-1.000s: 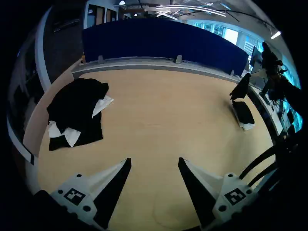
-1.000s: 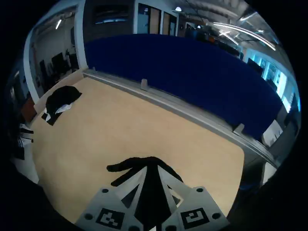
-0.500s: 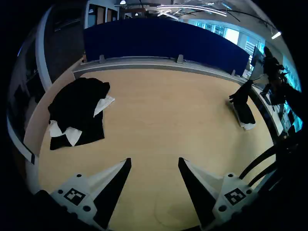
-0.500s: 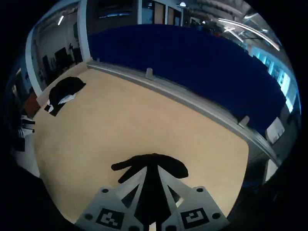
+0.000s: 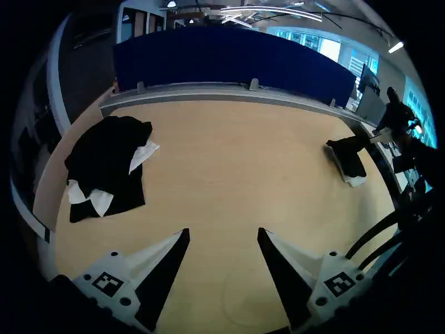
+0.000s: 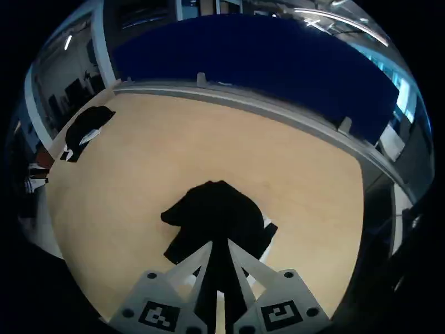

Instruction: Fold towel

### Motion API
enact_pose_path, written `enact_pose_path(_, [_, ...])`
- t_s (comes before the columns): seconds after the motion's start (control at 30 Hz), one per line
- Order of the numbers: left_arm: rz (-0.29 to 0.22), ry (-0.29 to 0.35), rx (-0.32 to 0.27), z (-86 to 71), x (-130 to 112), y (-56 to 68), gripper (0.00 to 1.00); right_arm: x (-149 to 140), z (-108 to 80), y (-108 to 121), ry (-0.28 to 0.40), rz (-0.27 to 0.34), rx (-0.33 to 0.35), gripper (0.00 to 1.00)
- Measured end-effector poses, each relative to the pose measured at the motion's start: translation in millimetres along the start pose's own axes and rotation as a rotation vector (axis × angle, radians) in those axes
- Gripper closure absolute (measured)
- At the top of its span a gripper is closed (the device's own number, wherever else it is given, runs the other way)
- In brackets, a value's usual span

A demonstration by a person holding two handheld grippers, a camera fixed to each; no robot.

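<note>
1. The surface (image 5: 233,156) is the biggest thing we see, a broad top of pale wood with a rounded near edge.
2. Along its far side stands a dark blue partition (image 5: 233,55), upright behind a grey rail.
3. A heap of black and white cloths (image 5: 108,164) lies crumpled near the far left corner of the surface in the left gripper view. It is well apart from everything else.
4. The black towel (image 6: 214,214) lies on the surface near its right edge, just in front of the right hand-held gripper. In the right gripper view it is a loose, rounded dark mass. From the left gripper view it reads as a narrow dark bundle far off to the right.
5. A white cloth (image 5: 356,179) lies under the black towel, and its pale edge shows on the nearer side.
6. The left hand-held gripper (image 5: 222,261) hangs above bare wood with its fingers spread wide and nothing between them. It is well apart from both the heap and the towel.
7. The right hand-held gripper (image 6: 219,245) has its fingers drawn narrow. A strip of the black towel runs between them, so we take it to be pinching the cloth. The dark fabric makes the contact itself hard for us to see.
</note>
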State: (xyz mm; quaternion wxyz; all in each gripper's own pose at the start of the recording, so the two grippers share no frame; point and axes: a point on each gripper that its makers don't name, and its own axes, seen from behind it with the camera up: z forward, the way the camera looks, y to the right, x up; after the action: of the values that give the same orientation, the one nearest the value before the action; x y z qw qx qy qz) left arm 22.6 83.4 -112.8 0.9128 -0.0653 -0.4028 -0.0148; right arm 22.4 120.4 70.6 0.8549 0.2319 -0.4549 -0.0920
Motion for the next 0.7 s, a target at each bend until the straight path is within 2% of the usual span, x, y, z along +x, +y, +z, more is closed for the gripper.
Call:
enact_pose_path(0.3, [0.006, -0.001, -0.004, 1.8, 2, 2.7, 0.10, -50, 3.2, -5, -0.012, 0.112, -0.002, 0.96])
enact_pose_path(0.5, [0.016, 0.000, -0.008, 2.3, 5, 7.3, 0.10, -86, 15.8, 3, -0.056, 0.180, -0.064, 0.96])
enact_pose_path(0.6, [0.020, 0.001, -0.010, 1.5, 5, 8.4, 0.10, -95, 20.6, 11, -0.056, 0.234, -0.096, 0.96])
enact_pose_path(0.7, [0.022, -0.001, -0.007, 0.9, 5, 6.8, 0.10, -100, 22.1, 13, -0.047, 0.285, -0.097, 0.96])
